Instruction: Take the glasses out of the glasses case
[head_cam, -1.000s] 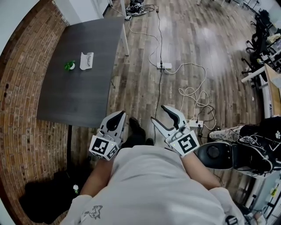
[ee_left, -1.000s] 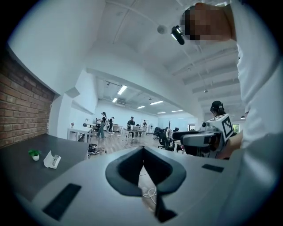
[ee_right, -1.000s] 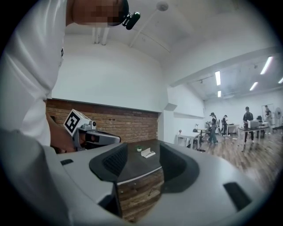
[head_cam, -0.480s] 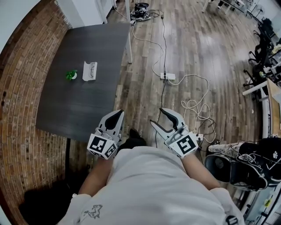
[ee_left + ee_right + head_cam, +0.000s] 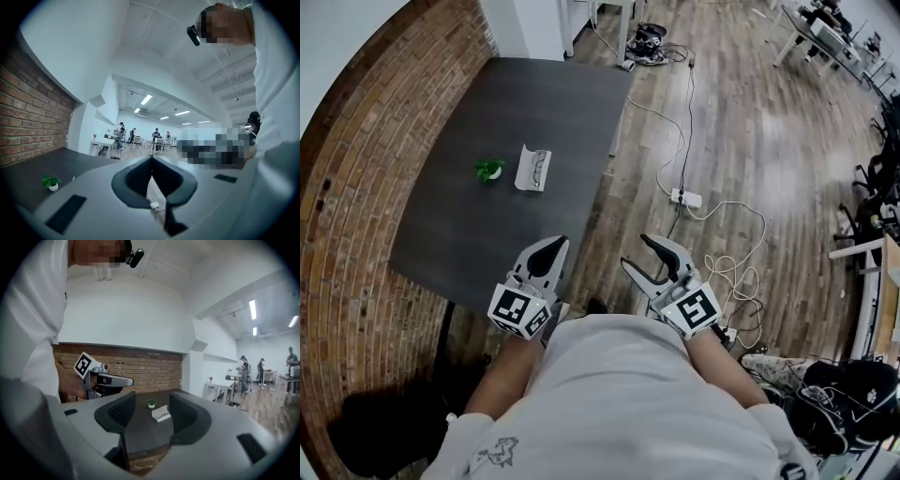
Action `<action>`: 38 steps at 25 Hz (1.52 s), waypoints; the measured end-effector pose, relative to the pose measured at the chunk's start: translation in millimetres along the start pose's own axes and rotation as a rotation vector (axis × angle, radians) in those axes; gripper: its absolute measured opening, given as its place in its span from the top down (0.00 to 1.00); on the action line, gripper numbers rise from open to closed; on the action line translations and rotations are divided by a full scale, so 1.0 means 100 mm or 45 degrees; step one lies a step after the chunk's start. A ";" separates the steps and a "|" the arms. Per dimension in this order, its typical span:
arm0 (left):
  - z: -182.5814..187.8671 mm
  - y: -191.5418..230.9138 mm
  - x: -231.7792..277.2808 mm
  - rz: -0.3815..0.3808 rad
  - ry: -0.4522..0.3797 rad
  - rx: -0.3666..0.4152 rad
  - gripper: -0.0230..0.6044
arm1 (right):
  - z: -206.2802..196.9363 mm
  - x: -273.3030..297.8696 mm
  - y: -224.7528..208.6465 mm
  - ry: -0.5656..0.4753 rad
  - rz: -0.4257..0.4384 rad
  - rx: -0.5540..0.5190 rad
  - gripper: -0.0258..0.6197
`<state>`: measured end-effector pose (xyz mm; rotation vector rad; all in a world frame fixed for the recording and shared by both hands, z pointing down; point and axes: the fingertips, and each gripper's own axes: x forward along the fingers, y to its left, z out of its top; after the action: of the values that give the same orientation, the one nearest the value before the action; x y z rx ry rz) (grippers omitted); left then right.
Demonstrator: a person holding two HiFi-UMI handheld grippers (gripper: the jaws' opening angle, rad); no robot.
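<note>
The open glasses case point(image 5: 532, 169) lies on the counter point(image 5: 546, 98), well apart at twelve o'clock from the left claw point(image 5: 549, 248) (pinched together, empty). The right claw point(image 5: 638, 251) gapes wide, holding nothing.

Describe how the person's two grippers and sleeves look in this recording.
The left gripper and right gripper look alike: light grey curved jaws lined with black textured pads, each with a white cube printed with black square markers. No cables show on them. The person wears a pale shirt with short sleeves.
</note>
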<state>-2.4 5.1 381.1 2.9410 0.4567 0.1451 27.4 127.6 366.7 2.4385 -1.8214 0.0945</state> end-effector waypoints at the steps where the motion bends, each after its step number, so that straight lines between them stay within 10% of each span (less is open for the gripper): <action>1: 0.02 0.08 -0.02 0.016 -0.003 -0.003 0.95 | 0.01 0.08 -0.02 0.004 0.012 -0.004 0.60; 20: -0.06 0.90 -0.29 0.423 -0.025 -0.038 0.95 | 0.07 1.56 0.02 0.003 0.512 -0.046 0.60; 38: 0.04 1.57 0.77 0.867 -0.040 -0.107 0.95 | 0.03 2.59 -1.15 0.021 0.993 -0.072 0.60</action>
<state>117.0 -119.0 410.1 2.8766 -0.5539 0.1879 210.8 -86.7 387.1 1.5464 -2.5944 0.1113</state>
